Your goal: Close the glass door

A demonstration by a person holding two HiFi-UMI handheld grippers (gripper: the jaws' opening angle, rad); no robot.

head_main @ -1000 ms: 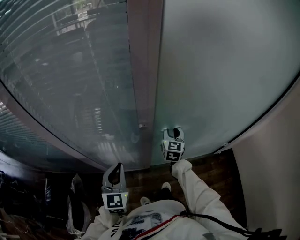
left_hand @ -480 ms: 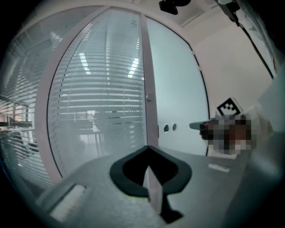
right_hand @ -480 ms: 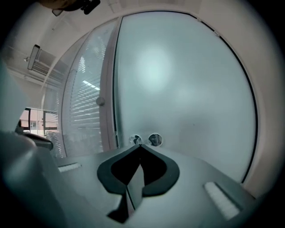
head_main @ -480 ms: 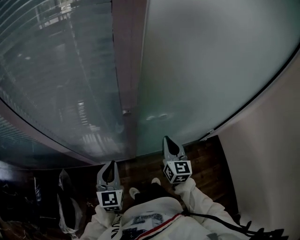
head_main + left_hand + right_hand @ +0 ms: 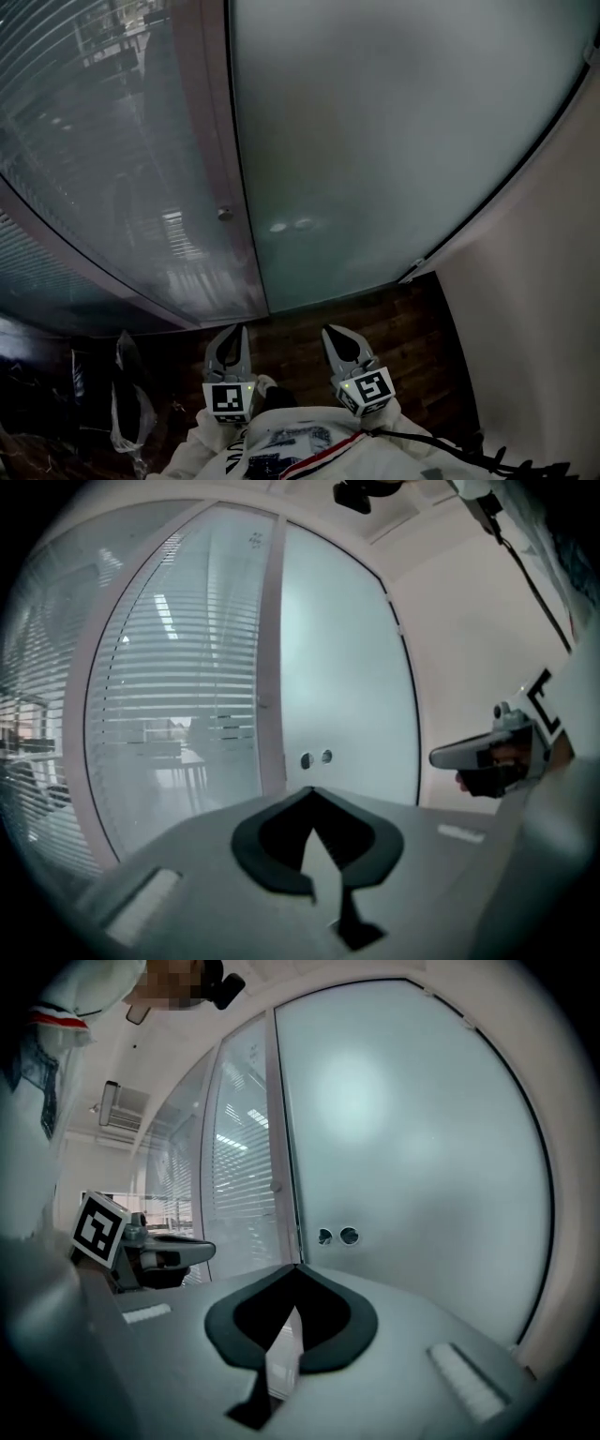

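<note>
Ahead, glass door (image 5: 375, 141), striped panel (image 5: 94, 169) beside

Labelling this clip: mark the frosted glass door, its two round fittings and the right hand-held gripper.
frosted glass door (image 5: 394, 141), head view, pane's middle
round fittings (image 5: 278, 227), head view, left one
right hand-held gripper (image 5: 330, 333), head view, closed jaw tips

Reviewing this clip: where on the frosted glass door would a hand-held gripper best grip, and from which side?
Probably at the two small round fittings near the left edge of the frosted glass door, approached straight from the front: the rest of the pane is flat and smooth.
</note>
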